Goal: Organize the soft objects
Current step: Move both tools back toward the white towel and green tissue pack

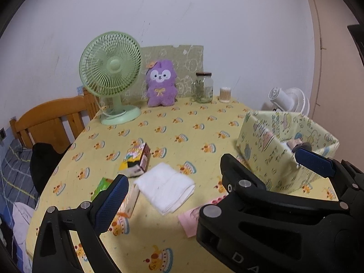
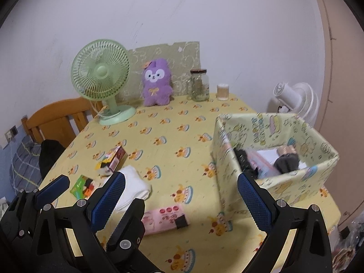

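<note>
Both your grippers hang above the table with jaws spread wide and nothing between them: the left gripper (image 1: 207, 175) frames the folded white towel (image 1: 165, 186), the right gripper (image 2: 182, 195) sits over the pink packet (image 2: 165, 218). From the right wrist view the towel (image 2: 134, 188) lies at about 10 o'clock, partly behind your blue pad, and the patterned fabric box (image 2: 273, 150) stands at 2 o'clock, already holding dark and pale items I can't separate. The purple plush (image 2: 155, 83) sits upright at 12 o'clock against the back wall, well apart. Risks, as I judge them: the two grippers are crowded together, so reaching for the towel could knock one against the other; a pinch on only the top fold would let it unroll on the lift; the soft box wall may buckle if clipped. Count: one towel, one plush, one pink packet, one fabric box, three small cartons (image 1: 136, 159), two fans, one jar (image 2: 200, 85).
</note>
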`<state>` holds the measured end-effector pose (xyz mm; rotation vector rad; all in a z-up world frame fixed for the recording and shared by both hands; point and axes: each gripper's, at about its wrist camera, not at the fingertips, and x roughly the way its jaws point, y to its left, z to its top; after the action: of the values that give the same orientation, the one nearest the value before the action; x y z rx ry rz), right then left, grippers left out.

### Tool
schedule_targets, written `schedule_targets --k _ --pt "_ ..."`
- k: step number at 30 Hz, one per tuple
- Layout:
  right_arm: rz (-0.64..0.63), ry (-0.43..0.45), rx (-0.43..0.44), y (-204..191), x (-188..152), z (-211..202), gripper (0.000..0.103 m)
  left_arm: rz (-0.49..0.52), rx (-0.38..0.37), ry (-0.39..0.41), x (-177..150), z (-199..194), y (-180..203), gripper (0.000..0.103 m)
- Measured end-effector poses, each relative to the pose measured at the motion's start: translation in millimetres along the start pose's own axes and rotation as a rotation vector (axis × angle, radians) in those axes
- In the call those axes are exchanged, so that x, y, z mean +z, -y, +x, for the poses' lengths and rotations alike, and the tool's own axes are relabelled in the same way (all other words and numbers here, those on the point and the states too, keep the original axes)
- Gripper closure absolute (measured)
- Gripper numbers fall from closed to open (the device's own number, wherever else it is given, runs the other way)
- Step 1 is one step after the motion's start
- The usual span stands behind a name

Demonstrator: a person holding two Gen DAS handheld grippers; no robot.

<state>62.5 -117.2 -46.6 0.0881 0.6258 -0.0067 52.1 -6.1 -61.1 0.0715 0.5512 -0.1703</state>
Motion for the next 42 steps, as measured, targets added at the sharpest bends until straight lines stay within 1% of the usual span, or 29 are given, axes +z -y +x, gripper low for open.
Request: schedule_targets --k 6,9,16,22,26,29,32,38,42 --pt "-0.017 -0.023 0.038 -2.7 -17.4 10.5 0.003 -0.011 -0.007 -0.034 -18.5 8.6 -4.6 0.004" --pt "-0.019 -0.049 0.047 -4.2 -25.2 16.8 0.003 -0.008 -0.003 -0.05 -26.0 12.2 -5.7 0.004" --pt "-0.013 -0.09 0.049 -8.0 -39.9 28.0 0.003 -0.017 -0.003 -0.088 -40.5 20.5 -11.3 0.004" --pt "-0.014 -0.149 0.025 -12.4 -54.8 42.9 0.003 -0.017 0.004 -0.147 -54.5 33.1 -16.1 0.004" --pt "-0.024 -0.176 0.024 -16.6 -59.6 47.8 0.011 -0.027 0.009 -0.171 -59.6 38.6 -22.1 0.004" --pt "-0.028 -0.211 0.037 -19.9 -61.8 53.7 0.014 -0.039 0.012 -0.195 -63.0 44.2 -27.1 0.004" --pt "-0.02 -0.252 0.051 -21.6 -63.5 62.6 0.015 -0.044 0.021 -0.212 -65.0 49.4 -30.2 0.004" --pt "-0.029 -0.248 0.047 -26.3 -61.9 72.1 0.015 -0.055 0.017 -0.215 -63.2 55.3 -33.9 0.004" --pt "-0.036 -0.238 0.044 -28.6 -59.5 78.1 0.015 -0.059 0.029 -0.222 -61.2 57.8 -35.9 0.004"
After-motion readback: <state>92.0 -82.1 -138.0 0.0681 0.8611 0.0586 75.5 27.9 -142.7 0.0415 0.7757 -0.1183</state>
